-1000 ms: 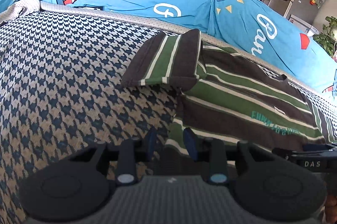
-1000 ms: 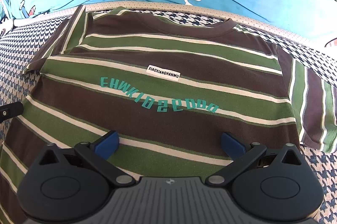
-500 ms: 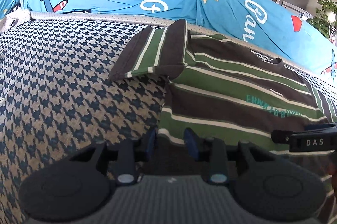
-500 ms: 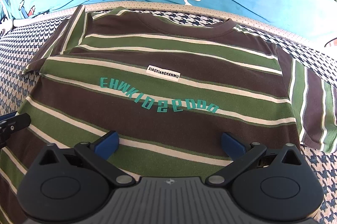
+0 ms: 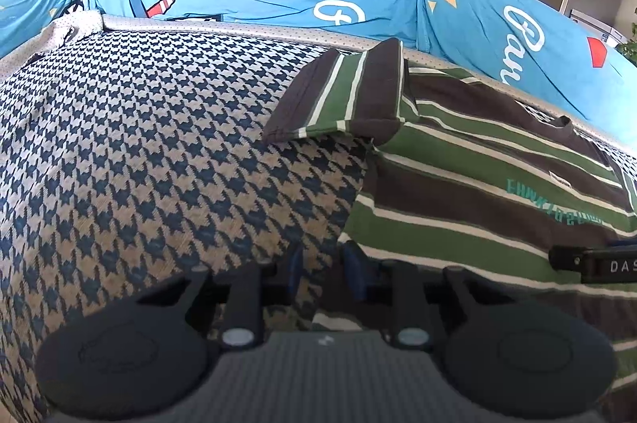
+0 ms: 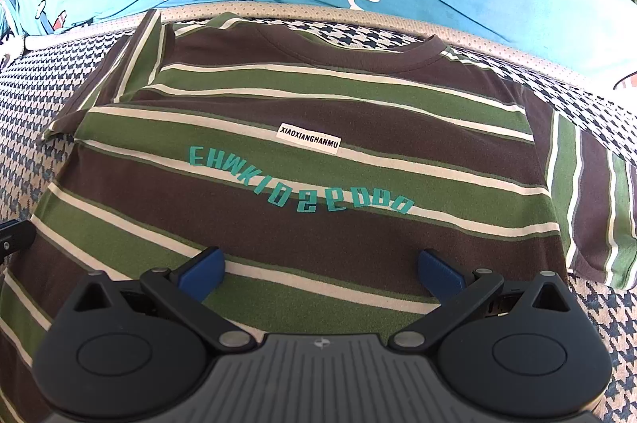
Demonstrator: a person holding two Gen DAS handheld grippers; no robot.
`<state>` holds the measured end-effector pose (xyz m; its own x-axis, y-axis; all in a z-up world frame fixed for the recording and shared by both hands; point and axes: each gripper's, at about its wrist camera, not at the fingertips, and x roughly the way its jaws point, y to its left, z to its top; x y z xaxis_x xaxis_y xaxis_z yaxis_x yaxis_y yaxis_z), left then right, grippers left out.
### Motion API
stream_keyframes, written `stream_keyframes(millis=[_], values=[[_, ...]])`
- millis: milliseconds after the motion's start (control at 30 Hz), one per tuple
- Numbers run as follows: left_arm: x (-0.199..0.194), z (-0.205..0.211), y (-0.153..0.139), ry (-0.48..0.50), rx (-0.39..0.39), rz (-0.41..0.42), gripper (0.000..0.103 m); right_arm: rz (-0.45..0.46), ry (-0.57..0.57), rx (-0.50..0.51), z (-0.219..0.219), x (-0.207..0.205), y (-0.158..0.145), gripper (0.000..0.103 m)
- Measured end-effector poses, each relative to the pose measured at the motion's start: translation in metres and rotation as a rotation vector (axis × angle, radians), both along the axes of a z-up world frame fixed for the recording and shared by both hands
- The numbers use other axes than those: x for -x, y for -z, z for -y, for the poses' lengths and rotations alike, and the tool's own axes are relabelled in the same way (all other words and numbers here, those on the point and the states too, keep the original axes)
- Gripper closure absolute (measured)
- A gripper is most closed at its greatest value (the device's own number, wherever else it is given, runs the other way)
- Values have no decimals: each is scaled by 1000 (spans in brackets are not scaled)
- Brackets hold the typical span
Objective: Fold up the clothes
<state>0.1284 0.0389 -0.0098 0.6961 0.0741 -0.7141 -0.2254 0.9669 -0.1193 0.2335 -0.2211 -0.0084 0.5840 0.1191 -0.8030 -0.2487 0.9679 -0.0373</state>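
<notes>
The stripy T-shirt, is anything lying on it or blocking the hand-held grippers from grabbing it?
Nothing visible does. The striped T-shirt lies flat and bare on the houndstooth cover. The left hand-held gripper is closing right at the shirt's side edge; the right hand-held gripper hangs open over its lower part.

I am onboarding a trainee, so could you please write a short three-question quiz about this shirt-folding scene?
1. True or false: the striped T-shirt lies front side up.
2. Which tongs stand wide open: A left tongs, B right tongs?
3. Fill in: the surface under the shirt is a ____-patterned cover.

Key: 1 true, its teal lettering shows. 2 B; the left ones are closing at the shirt's side edge. 3 houndstooth.
</notes>
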Motion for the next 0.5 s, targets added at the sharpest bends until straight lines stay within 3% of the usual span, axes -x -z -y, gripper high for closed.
stream_keyframes(millis=[267,500], values=[[4,-5,-5,-32,16,4,71,-1,-2,1,1,-1,0,0],[-5,-15,-23,-16,44,70,69,-1,2,7,-1,0,0,0]])
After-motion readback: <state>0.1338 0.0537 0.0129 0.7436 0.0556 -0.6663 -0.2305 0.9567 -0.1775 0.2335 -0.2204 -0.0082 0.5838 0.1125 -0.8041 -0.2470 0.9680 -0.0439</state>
